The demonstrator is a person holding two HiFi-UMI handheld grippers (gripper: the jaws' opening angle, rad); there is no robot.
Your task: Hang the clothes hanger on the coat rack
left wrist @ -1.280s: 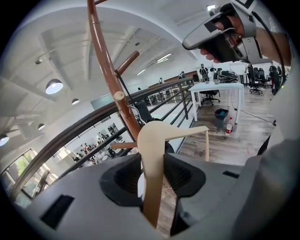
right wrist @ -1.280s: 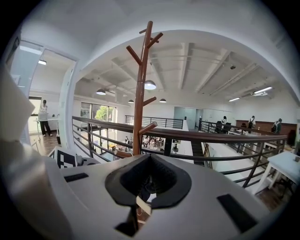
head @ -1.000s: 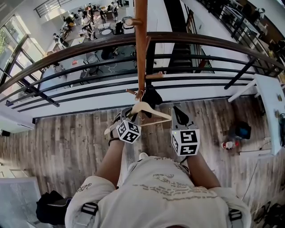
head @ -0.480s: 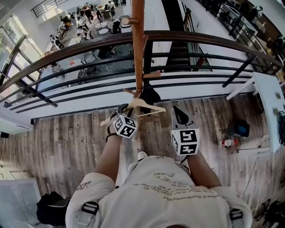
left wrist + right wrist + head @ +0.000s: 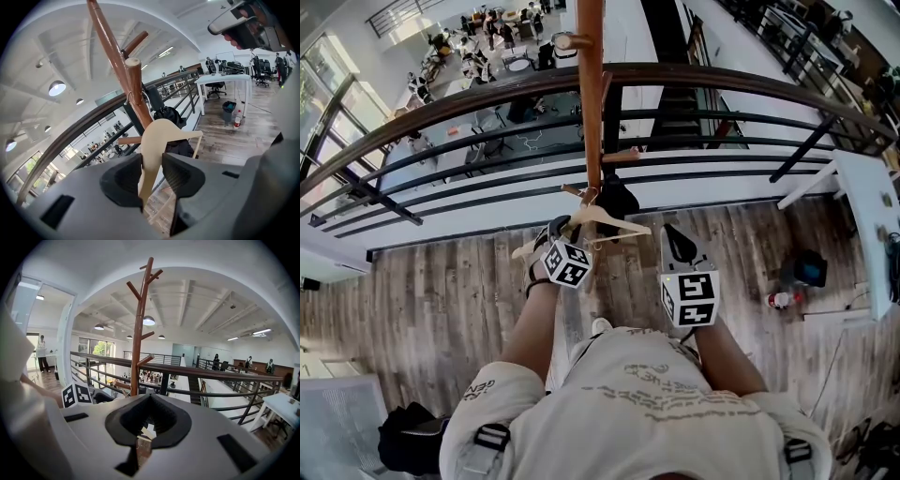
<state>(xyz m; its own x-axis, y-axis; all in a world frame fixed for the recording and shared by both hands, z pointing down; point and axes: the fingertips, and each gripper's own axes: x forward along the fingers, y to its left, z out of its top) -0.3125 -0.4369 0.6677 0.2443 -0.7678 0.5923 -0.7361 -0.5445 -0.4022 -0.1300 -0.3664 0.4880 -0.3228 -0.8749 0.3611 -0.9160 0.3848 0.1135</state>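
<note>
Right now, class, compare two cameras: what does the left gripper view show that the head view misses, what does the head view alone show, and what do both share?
Left gripper view only: the fingers on either side of the hanger, its wire hook looped round a peg, and the ceiling lights. Head view only: the right gripper and a black bag on the floor. Both: the hanger, the coat rack pole and the railing.

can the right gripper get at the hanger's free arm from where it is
Probably yes. The right gripper sits close beside the clothes hanger, nothing between them; the left gripper grips only its other arm. The right jaws are together, so they would have to open first.
</note>
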